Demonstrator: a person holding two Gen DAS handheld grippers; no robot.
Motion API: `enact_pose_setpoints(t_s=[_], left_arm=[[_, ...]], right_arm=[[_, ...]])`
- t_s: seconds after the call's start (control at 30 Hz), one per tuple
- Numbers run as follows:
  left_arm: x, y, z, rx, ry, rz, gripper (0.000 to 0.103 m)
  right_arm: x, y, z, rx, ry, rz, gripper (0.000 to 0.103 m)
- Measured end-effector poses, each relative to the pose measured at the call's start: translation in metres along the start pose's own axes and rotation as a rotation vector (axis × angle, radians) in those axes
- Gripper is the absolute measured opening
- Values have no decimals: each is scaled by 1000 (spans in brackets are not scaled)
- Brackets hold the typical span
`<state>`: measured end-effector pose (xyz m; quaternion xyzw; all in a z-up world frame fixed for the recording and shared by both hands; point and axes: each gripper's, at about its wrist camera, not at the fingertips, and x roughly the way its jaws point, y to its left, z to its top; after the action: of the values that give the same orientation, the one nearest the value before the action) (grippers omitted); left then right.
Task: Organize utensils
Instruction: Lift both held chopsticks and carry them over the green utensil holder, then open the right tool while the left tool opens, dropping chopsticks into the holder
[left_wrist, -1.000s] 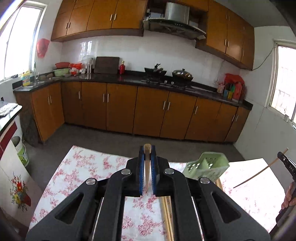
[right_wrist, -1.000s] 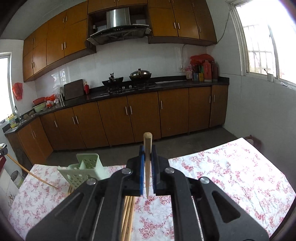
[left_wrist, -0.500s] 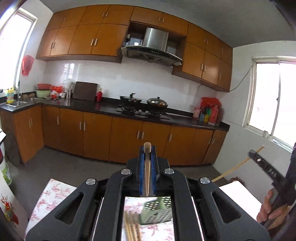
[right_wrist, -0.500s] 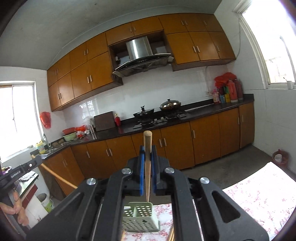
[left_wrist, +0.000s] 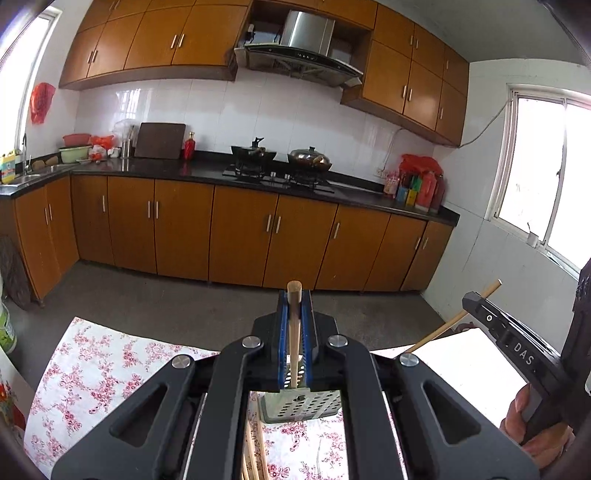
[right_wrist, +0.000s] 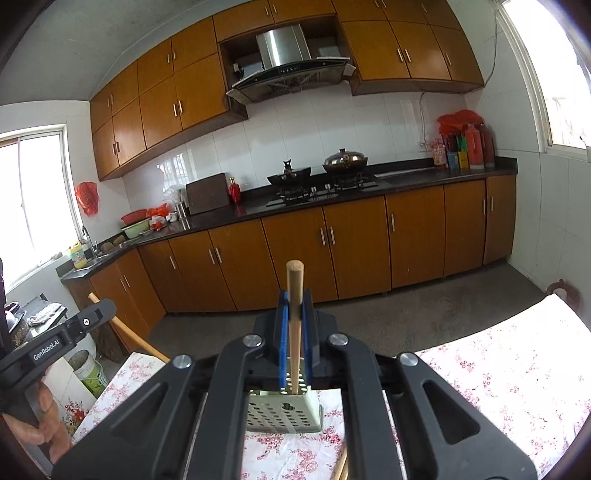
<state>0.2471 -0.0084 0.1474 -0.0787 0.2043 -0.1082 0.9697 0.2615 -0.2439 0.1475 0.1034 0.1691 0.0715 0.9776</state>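
Observation:
My left gripper (left_wrist: 294, 310) is shut on a wooden chopstick (left_wrist: 294, 332) held upright, its lower tip over the pale green perforated holder (left_wrist: 301, 404) on the floral tablecloth. My right gripper (right_wrist: 294, 314) is shut on another wooden chopstick (right_wrist: 294, 325), its lower tip at the opening of the same holder (right_wrist: 282, 413). Each gripper shows in the other's view: the right one (left_wrist: 517, 343) at the right edge, the left one (right_wrist: 62, 339) at the left edge. More chopsticks (left_wrist: 251, 454) lie on the cloth below the holder.
The table carries a white cloth with red flowers (left_wrist: 92, 369), (right_wrist: 517, 373). Beyond it is grey floor and a run of orange kitchen cabinets (left_wrist: 240, 236) with a stove and pots. A bucket (right_wrist: 90, 371) stands on the floor by the table's left corner.
Both grippers have tilted and shifted, so the green holder now sits directly under both chopstick tips. A second ago it lay off to the side in each view.

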Motion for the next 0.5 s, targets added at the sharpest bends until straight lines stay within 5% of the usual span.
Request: enact_pose_setpoints(t_s=[0.17, 0.3, 0.43, 0.5], left_arm=[[4, 8, -5, -16, 29, 24, 7], [-4, 14, -2, -18, 10, 43, 9], [-17, 27, 1, -50, -19, 64, 31], [-26, 36, 3, -64, -37, 75, 31]], right_arm=[[13, -1, -10, 1, 25, -14, 12], [5, -6, -13, 8, 0, -35, 27], [-9, -21, -18, 35, -21, -69, 34], [-18, -33, -22, 59, -21, -93, 34]])
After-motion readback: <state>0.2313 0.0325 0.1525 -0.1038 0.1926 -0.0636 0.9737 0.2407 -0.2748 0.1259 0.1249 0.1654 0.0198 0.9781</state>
